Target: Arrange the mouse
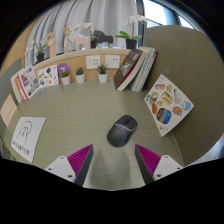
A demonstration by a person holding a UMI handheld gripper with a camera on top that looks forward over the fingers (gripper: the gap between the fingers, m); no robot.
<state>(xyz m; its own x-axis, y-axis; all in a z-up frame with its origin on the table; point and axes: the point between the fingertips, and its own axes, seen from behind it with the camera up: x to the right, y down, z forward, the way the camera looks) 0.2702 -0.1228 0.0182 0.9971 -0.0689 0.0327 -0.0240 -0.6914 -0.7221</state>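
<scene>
While hovering over the worktop (pixel 85 115), holding the claw (pixel 115 160) wide apart. Lying just ahead, untouched: mouse (pixel 123 129).

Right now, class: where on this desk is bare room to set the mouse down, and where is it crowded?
Bare desk lies between the mouse, the white sheet and the potted plants. The open gripper hovers short of the mouse. Crowded: the back wall with plants and books, and the sticker sheet side.

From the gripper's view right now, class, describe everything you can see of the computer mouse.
The mouse is dark grey to black, rounded and smooth like plastic, and shows no cable. It lies flat on the grey-green table, just ahead of the open gripper and its pink-padded fingers. Nothing but the table touches it.
</scene>
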